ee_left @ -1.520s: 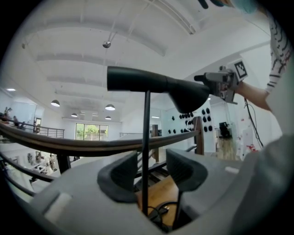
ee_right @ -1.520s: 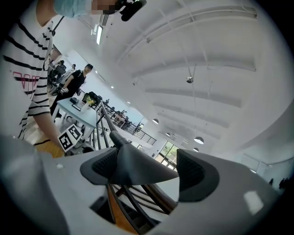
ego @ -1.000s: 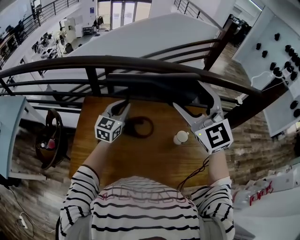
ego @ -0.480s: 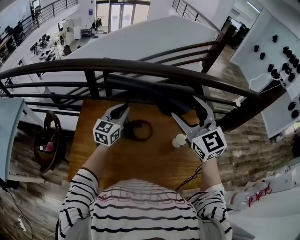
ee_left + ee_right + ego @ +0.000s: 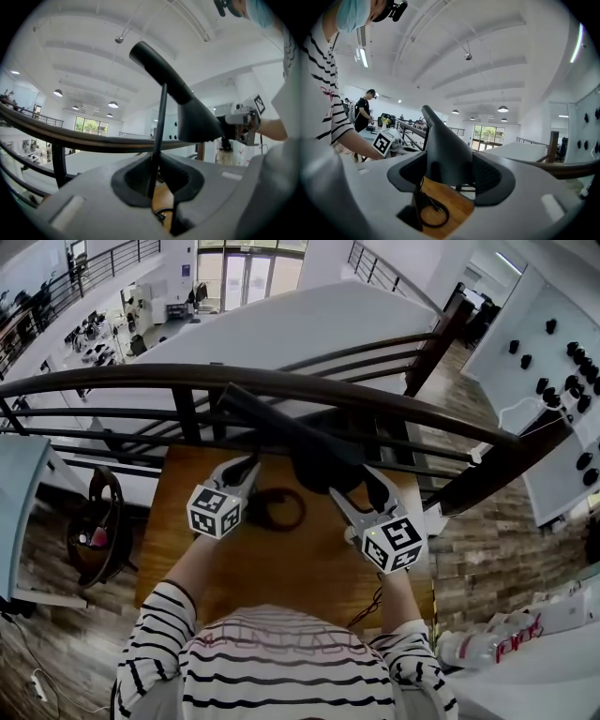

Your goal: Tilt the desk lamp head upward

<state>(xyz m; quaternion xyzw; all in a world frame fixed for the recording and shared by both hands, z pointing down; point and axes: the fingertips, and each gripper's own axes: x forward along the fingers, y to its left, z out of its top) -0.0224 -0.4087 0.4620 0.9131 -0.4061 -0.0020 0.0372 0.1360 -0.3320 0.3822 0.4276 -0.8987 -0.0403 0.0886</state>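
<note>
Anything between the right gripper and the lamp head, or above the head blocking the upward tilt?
Nothing visible. The right gripper has just been closing its jaws, which press both sides of the lamp head; only open air above it.

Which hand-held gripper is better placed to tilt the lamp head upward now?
Right. The right hand-held gripper has just been closing on the lamp head, which fills the gap between its jaws. The left hand-held gripper is shut on the thin stem, well placed only to steady it.
</note>
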